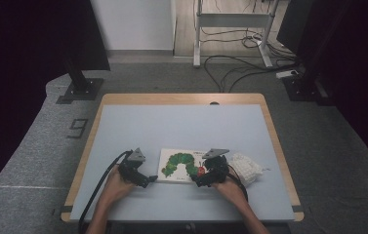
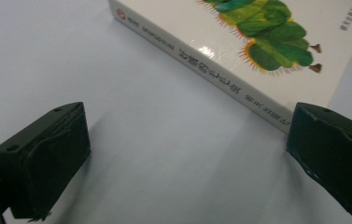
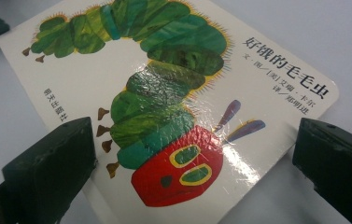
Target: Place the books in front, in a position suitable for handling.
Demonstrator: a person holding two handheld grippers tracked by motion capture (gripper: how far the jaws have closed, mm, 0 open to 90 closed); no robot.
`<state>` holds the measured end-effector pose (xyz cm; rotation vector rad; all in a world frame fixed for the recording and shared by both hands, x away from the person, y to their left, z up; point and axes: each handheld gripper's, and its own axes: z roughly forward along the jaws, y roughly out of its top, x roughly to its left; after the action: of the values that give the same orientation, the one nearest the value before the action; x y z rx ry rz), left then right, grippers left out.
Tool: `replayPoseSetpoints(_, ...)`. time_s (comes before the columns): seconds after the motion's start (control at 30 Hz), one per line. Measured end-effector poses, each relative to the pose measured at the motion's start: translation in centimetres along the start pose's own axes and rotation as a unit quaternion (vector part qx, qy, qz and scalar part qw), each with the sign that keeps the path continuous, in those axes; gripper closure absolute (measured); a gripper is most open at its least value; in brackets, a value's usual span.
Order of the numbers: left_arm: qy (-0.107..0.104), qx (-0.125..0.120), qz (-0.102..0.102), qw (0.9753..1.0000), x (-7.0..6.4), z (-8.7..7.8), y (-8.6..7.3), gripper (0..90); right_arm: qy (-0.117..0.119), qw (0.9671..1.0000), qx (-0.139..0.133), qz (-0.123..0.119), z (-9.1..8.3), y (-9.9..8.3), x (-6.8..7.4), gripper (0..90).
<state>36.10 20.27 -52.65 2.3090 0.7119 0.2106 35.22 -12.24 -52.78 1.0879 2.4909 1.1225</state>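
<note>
While both grippers gape, left gripper (image 1: 148,181) at book (image 1: 181,165) spine edge, right gripper (image 1: 197,181) over cover corner.

Surface (image 1: 181,122) pale blue-grey on top, light wood edge all round. Grey carpet floor (image 1: 40,146) under it and on both sides. White wall (image 1: 135,24) at back. Metal frame (image 1: 233,29) with two legs stands at back on wood-colour floor. Black cables (image 1: 230,66) lie tangled on floor near it. Black stand (image 1: 81,83) on flat base at back left, another black stand (image 1: 301,83) at back right. Dark at far left and far right. Light soft, dim.
</note>
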Motion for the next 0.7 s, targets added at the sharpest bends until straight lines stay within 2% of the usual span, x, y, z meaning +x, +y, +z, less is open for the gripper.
replayPoseSetpoints(0.27,-0.014,-0.001,0.007,0.9999,-0.71,-0.13,0.11,0.0,0.005,1.0000,0.002,-0.004,0.19,0.25,-0.32,0.0)
replayPoseSetpoints(0.33,-0.013,0.001,0.013,0.9998,-0.71,-0.14,0.14,0.0,0.005,1.0000,0.004,-0.004,0.21,0.32,-0.34,0.0)
replayPoseSetpoints(0.4,0.006,0.019,0.026,0.9995,-0.25,0.01,-0.06,0.0,0.005,1.0000,0.004,-0.007,0.24,0.35,-0.36,0.0)
replayPoseSetpoints(0.7,-0.002,0.024,0.036,0.9990,-0.34,-0.24,-0.17,0.0,0.013,0.9998,0.003,-0.015,0.93,0.99,-0.49,0.0)
